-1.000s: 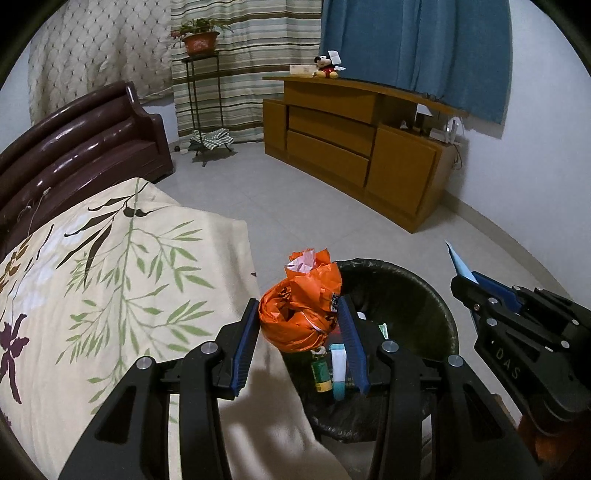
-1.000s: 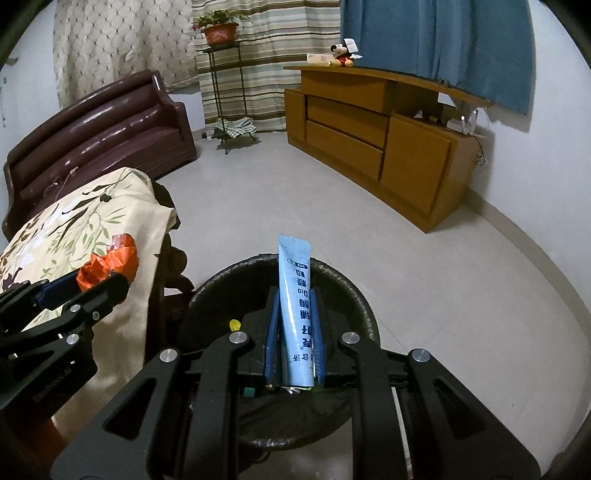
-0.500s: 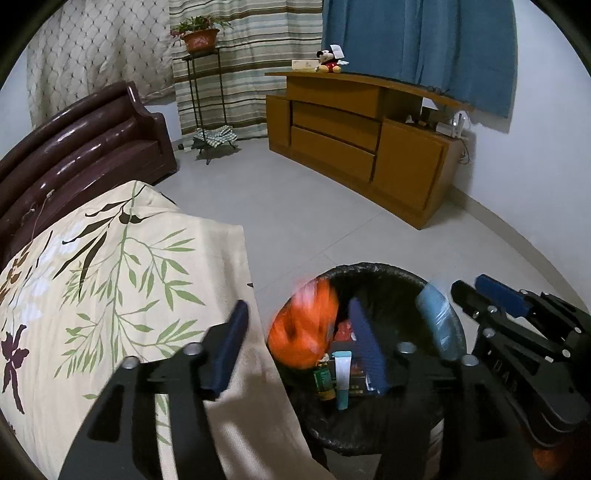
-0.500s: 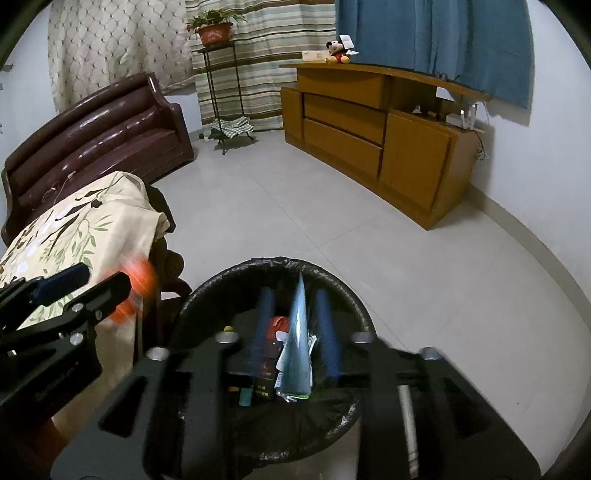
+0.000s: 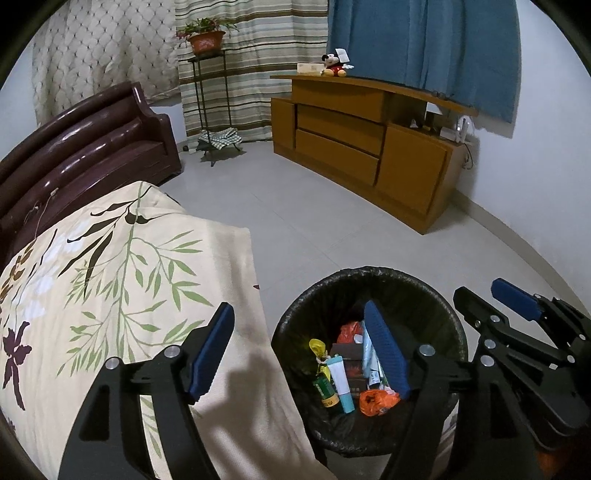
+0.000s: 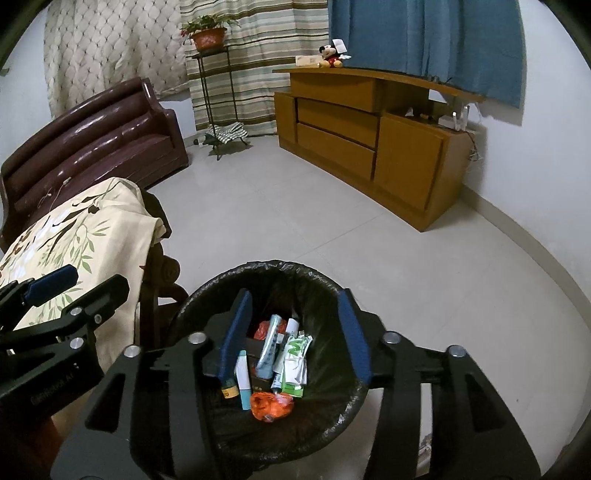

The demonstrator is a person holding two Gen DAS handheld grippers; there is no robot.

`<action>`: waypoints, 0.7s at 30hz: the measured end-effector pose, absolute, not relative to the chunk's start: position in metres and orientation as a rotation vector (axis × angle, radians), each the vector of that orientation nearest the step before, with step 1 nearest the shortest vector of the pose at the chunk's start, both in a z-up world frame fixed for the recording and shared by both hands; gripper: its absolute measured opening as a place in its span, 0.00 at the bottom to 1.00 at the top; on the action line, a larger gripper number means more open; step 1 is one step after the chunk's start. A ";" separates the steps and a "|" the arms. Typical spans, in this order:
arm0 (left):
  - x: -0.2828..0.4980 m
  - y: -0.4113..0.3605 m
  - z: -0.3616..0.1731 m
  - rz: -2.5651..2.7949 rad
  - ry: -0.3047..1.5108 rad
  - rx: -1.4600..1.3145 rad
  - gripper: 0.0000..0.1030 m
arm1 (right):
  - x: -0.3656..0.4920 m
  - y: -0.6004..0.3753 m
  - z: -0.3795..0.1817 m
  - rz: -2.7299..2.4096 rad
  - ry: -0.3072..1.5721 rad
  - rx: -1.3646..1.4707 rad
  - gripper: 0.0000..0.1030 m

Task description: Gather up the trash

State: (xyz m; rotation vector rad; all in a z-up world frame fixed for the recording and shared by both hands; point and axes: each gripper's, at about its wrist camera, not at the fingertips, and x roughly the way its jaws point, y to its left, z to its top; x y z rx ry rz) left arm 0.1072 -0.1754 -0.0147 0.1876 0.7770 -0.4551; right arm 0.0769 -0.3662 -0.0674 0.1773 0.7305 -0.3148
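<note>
The bin (image 6: 207, 295) is round, lined with a crinkled black plastic bag, and stands on the pale tiled floor (image 6: 332, 229) just beside the cloth-draped counter (image 5: 110, 280). The trash lies inside it: a crumpled orange wrapper (image 6: 271, 405) at the near side, a flat pale-blue sachet (image 6: 269, 345), a green-and-white packet (image 6: 295, 369), a white tube with a teal cap (image 6: 243, 384) and a dark box (image 5: 347, 352).

The left gripper (image 5: 303, 354) has its jaws spread wide and empty, one blue ribbed pad over the leaf-printed cream cloth, the other over the bin. The right gripper (image 6: 293, 339) hangs over the bin mouth, its jaws wide and empty too, their pads framing the litter.

Around: a glossy dark-brown leather sofa (image 6: 99, 136), a wooden cabinet (image 6: 369, 140) with a plush toy (image 6: 331, 51) on top, a potted plant (image 6: 208, 35) on a thin metal stand, striped and blue curtains (image 6: 424, 40).
</note>
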 end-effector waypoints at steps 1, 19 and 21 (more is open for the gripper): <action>0.107 -0.174 -0.014 -0.455 0.775 0.185 0.69 | 0.077 -0.366 -0.067 -0.317 0.730 0.177 0.50; 0.077 -0.125 0.002 -0.416 0.726 0.156 0.71 | 0.051 -0.334 -0.059 -0.328 0.724 0.178 0.63; 0.069 -0.115 0.006 -0.396 0.714 0.147 0.72 | 0.046 -0.326 -0.056 -0.324 0.720 0.172 0.63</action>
